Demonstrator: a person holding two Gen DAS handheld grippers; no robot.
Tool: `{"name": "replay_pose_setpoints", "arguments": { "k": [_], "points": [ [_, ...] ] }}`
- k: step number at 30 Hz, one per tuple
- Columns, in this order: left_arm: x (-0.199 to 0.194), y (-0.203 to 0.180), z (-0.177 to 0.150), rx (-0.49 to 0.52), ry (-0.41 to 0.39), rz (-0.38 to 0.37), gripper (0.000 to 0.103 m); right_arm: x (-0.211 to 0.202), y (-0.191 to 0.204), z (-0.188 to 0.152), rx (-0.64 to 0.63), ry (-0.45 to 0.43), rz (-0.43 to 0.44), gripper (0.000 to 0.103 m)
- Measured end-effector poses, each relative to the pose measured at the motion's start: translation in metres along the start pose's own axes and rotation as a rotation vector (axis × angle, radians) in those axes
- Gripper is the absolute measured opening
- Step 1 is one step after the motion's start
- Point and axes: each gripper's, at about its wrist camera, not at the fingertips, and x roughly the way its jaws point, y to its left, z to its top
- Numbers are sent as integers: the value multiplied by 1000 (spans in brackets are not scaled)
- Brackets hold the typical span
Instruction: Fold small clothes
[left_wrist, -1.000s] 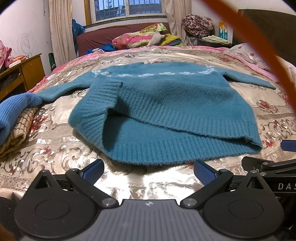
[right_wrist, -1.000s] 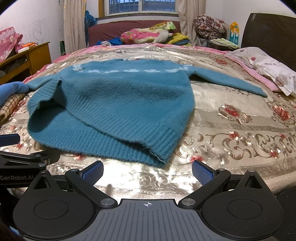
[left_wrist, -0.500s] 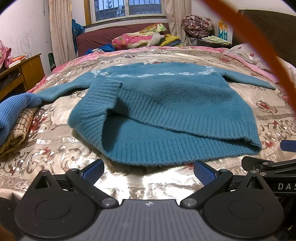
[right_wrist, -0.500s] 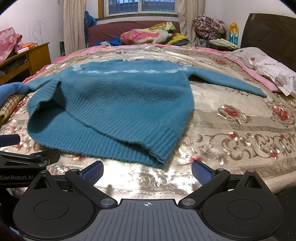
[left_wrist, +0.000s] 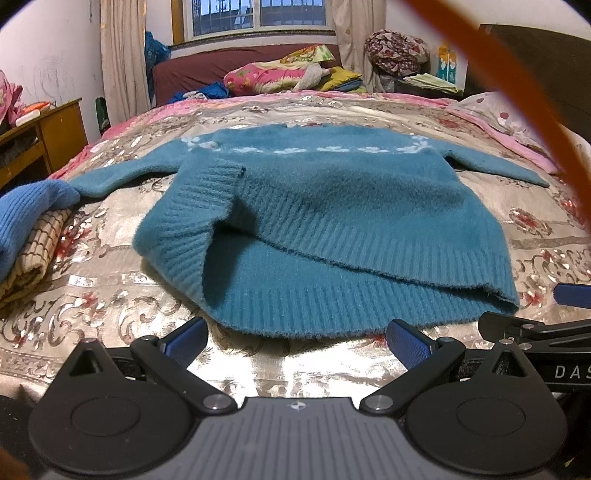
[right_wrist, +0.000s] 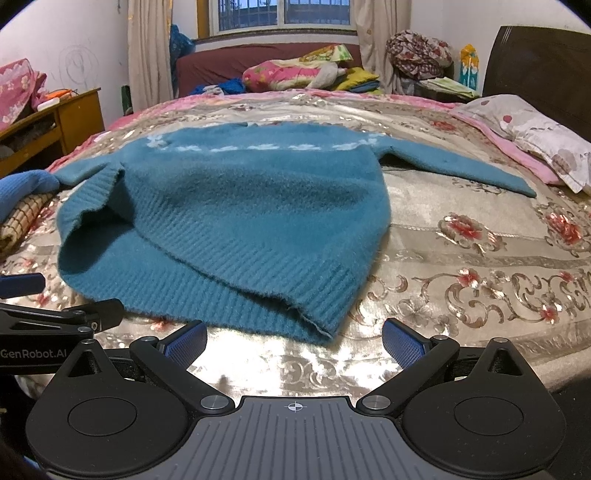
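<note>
Bedroom: floral bedspread (right_wrist: 461, 258), window (right_wrist: 284, 14) beyond. Teal sweater (left_wrist: 332, 206) lies centred on it, hem toward the cameras, neck toward the window, sleeves spread sideways. Left gripper (left_wrist: 297, 338) and right gripper (right_wrist: 293, 338) spread wide, empty, just short of the hem.

Open bedspread (right_wrist: 461, 258) lies to the right of the teal sweater (right_wrist: 240, 221), bare from the hem up to the outstretched right sleeve (right_wrist: 461, 173), which crosses that side near the pillow (right_wrist: 546, 147). A strip of bare bed also runs along the near edge, between the sweater's hem and the two hand-held grippers, the left hand-held gripper (left_wrist: 295, 338) and the right hand-held gripper (right_wrist: 293, 338), both spread wide and side by side, close to each other. On the left, a folded checked cloth (left_wrist: 33, 251) with a blue knit garment (left_wrist: 26, 218) on it crowds the bed's edge, just beside the left sleeve (left_wrist: 122, 177). An orange cable (left_wrist: 546, 122) arcs across the left wrist view's upper right.
</note>
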Motion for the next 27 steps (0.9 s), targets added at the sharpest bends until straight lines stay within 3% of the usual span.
{"name": "replay_pose_setpoints", "arguments": {
  "k": [18,27],
  "points": [
    [27,9,42,22,103,-14,103,15,9,46,-40,39,46,98],
    [37,11,58,75,103,7,103,26,13,59,-55,49,53,98]
  ]
}}
